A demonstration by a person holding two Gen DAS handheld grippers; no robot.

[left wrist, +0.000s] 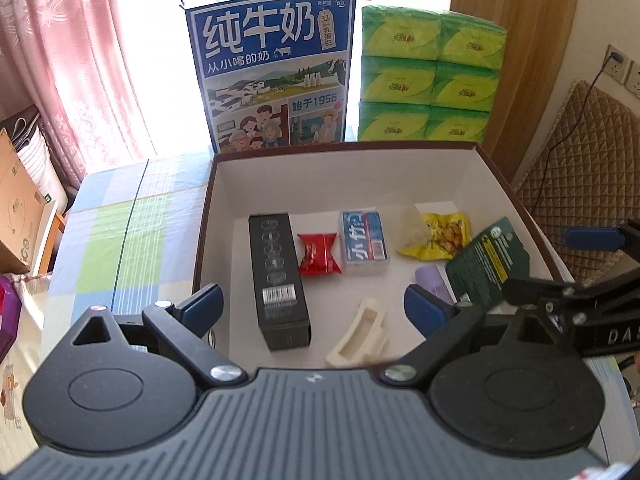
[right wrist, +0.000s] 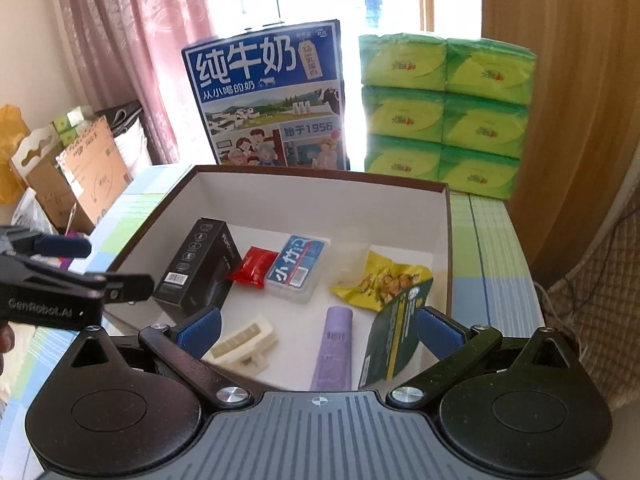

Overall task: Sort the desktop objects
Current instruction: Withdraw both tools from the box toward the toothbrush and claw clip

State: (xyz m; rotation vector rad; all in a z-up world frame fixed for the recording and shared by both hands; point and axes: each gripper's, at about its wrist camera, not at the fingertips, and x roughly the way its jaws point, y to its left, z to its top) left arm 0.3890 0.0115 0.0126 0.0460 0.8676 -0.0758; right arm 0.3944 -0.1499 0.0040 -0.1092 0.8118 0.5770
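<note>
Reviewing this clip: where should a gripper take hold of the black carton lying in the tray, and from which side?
Probably from above, across the narrow width of the black carton near its middle: it lies flat and long, and the gap beside the red packet is tight, so enter carefully.

Two close wrist fisheyes, angled down from the near side, sharing the open box [left wrist: 516,196] interior.

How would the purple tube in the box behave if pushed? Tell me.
The purple tube looks round and lies on its side, so it would probably roll sideways. It appears smooth, so it may slip in a gripper. The green card beside it might stop it.
</note>
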